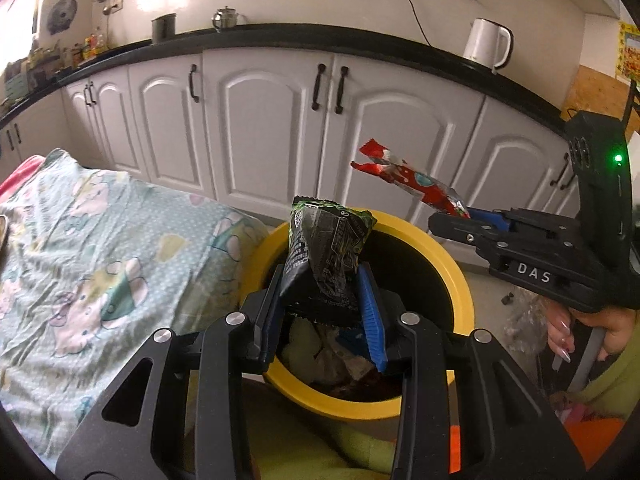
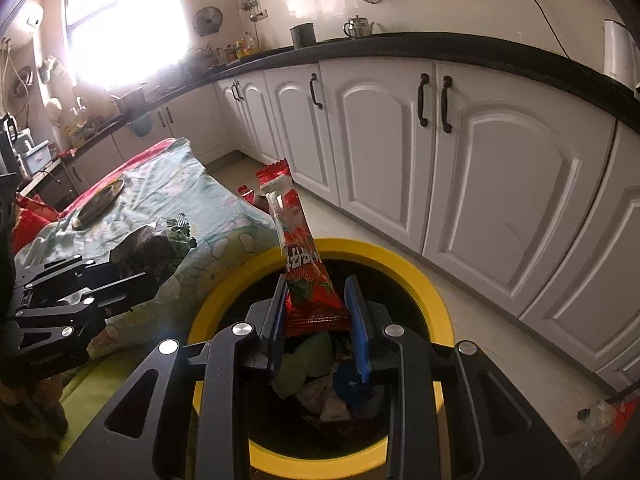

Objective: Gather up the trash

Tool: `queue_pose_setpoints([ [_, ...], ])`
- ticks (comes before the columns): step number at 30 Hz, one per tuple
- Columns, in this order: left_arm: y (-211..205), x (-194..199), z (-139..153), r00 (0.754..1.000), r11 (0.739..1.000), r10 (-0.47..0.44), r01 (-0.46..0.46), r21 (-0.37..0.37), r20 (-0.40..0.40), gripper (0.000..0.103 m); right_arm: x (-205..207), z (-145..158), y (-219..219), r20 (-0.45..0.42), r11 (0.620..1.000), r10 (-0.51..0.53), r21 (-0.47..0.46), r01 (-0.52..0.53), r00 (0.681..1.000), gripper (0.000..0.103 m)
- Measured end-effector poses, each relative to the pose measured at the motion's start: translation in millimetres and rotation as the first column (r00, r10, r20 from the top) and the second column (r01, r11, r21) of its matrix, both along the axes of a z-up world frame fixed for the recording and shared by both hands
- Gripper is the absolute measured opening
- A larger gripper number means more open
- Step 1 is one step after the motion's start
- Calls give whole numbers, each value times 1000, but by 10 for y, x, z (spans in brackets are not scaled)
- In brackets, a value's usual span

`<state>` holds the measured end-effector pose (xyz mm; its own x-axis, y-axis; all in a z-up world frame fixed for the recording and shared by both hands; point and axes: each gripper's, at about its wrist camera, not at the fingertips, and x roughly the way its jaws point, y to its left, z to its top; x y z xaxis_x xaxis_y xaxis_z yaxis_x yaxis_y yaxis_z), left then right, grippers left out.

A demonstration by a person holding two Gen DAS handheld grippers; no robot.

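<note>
Nearest the left wrist camera, the left tool (image 1: 320,304) is clamped narrowly on a dark green-and-black snack wrapper (image 1: 324,256), which stands up from the jaws directly above the mouth of the yellow-rimmed trash bin (image 1: 452,264). The right tool (image 2: 316,312) grips a red snack wrapper (image 2: 304,280) the same way, also over the bin (image 2: 424,284), and seen from the left camera it (image 1: 460,220) comes in from the side with the red wrapper (image 1: 408,182) poking past the rim. Crumpled paper and other scraps already lie inside the bin.

The step in hand looks like the drop: both pieces of trash are carried and poised over the opening. The next move calls for parting each tool's jaws while the wrappers hang within the rim, so that neither falls outside.

Beside the bin is a desk under a patterned cloth (image 1: 100,248), a round metal plate (image 2: 98,202) on it; white cabinets (image 1: 260,128) stand beyond.
</note>
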<state>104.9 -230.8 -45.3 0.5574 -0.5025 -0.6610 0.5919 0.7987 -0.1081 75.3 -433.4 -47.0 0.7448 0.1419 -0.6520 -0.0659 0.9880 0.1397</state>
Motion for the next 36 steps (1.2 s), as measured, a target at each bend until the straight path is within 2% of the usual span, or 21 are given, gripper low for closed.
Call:
queue_pose_setpoints([
  [15,-236,37,-251,997,998,-51,53,44,-65,32,36,-307,-148,-81,999,-28,32,31,996,27],
  [17,-263,66,-277,996,997,-51,55,54,-73,38,38,-326,-185,-85,998,-43,40,46,995,35],
  [19,-269,87,-290,996,997,-45,49,58,-78,51,37,-332,-242,-88,996,-64,49,69,994,40],
  [21,-248,109,-305,995,998,-32,38,60,-89,56,24,-336,-295,-86,995,-81,52,86,993,43],
  [27,-97,175,-294,995,998,25,-20,53,-98,91,15,-321,-386,-83,989,-125,68,131,989,59],
  [32,125,248,-204,991,993,112,-109,51,-75,92,9,-211,-308,-42,986,-153,62,155,987,81],
  [36,399,323,-82,977,979,204,-202,27,-66,92,40,-41,-143,15,985,-164,48,163,986,93],
])
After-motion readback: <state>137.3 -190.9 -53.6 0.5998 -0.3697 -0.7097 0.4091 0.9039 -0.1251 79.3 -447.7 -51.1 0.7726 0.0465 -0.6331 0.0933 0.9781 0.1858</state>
